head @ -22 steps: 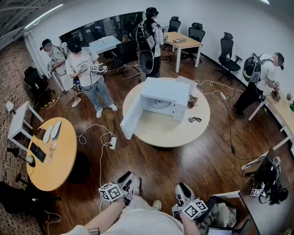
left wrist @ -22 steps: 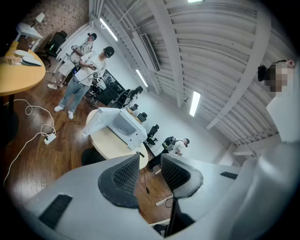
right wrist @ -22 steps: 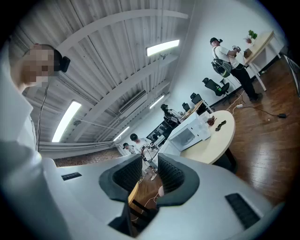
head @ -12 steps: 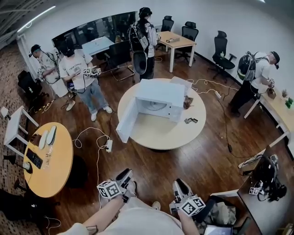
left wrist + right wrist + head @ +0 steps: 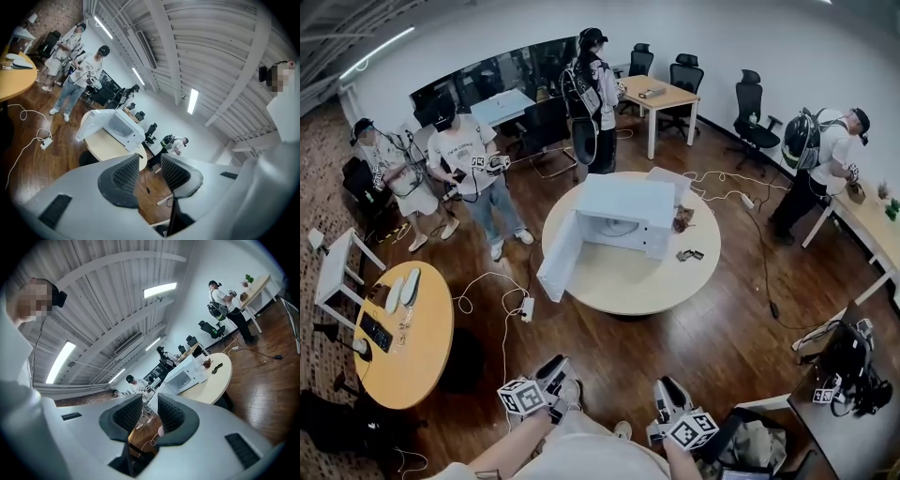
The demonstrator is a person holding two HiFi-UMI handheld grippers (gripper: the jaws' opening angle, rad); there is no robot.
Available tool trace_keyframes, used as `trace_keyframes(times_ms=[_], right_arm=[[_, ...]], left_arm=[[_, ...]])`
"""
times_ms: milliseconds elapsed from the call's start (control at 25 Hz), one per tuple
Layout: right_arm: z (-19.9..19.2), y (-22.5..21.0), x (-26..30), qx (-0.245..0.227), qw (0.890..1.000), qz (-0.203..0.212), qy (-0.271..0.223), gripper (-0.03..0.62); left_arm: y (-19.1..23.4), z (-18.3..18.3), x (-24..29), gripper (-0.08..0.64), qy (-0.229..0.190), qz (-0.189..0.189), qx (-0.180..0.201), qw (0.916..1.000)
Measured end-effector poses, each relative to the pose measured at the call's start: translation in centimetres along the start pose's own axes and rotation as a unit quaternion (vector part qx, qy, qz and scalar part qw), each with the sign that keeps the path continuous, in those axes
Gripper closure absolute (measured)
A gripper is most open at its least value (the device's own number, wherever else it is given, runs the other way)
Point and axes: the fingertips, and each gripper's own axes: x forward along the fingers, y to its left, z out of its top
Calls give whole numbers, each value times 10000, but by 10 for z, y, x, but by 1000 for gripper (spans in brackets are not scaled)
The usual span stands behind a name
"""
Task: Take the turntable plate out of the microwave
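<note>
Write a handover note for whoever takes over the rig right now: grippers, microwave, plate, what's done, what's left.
Left gripper: jaws apart, nothing between them.
Right gripper: jaws apart, nothing between them.
Both are held close to the person's body, well short of the round table.
The microwave stands on that table with its door swung open; the turntable plate lies inside.
Done: door open.
Left: walk up, reach in, lift the plate out.
</note>
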Motion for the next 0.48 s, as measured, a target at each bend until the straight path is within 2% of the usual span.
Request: trace_keyframes(times_ms=[280,480], right_arm=[[-7,-15,-12,42,10000,15,73,508],[-14,-13,-6,83,9998,39,193,508]], left_arm=[[-6,-28,-15,417,45,189,-67,9998],[-10,-26,-26,417,-55,216,-60,9997]])
